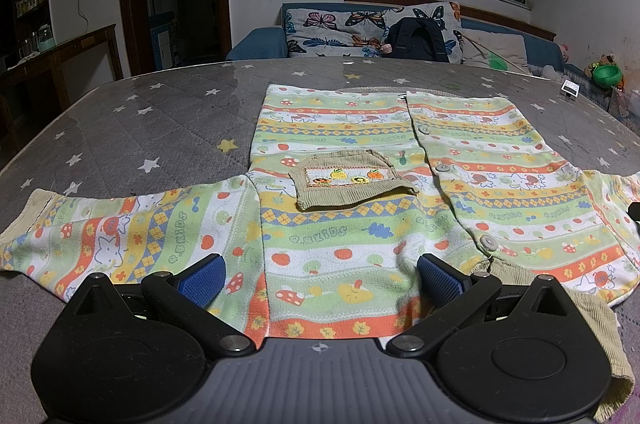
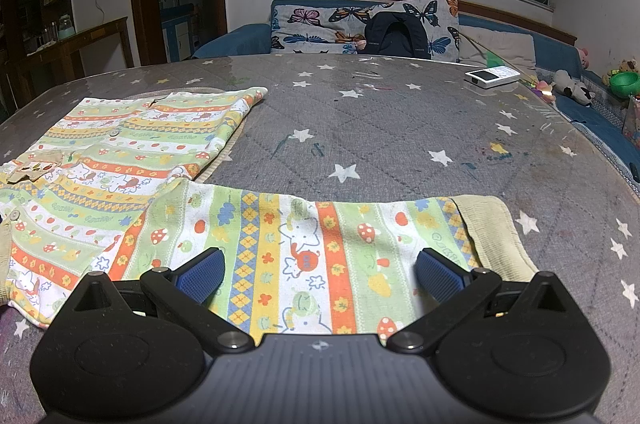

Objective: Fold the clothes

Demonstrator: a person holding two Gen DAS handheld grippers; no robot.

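A child's knitted cardigan [image 1: 344, 183] with green, orange, yellow and white patterned bands is laid flat, front up, on a grey quilted table cover printed with white stars [image 1: 152, 127], both sleeves spread out sideways. In the left wrist view the body of the garment is seen head-on: a small khaki ribbed pocket with embroidered fruit [image 1: 352, 179] is stitched to the chest, and a row of round pale buttons [image 1: 488, 243] runs down the placket. The left gripper [image 1: 320, 278] is held with its blue-padded fingers wide apart over the hem, nothing between them. In the right wrist view only the garment's right-hand half [image 2: 120, 159] is shown, together with one outstretched sleeve [image 2: 312, 248] ending in a khaki ribbed cuff [image 2: 492, 232]. The right gripper [image 2: 320, 276] is likewise spread wide above that sleeve, gripping nothing. A small white device [image 2: 492, 76] lying far back on the table is clearly shown only there.
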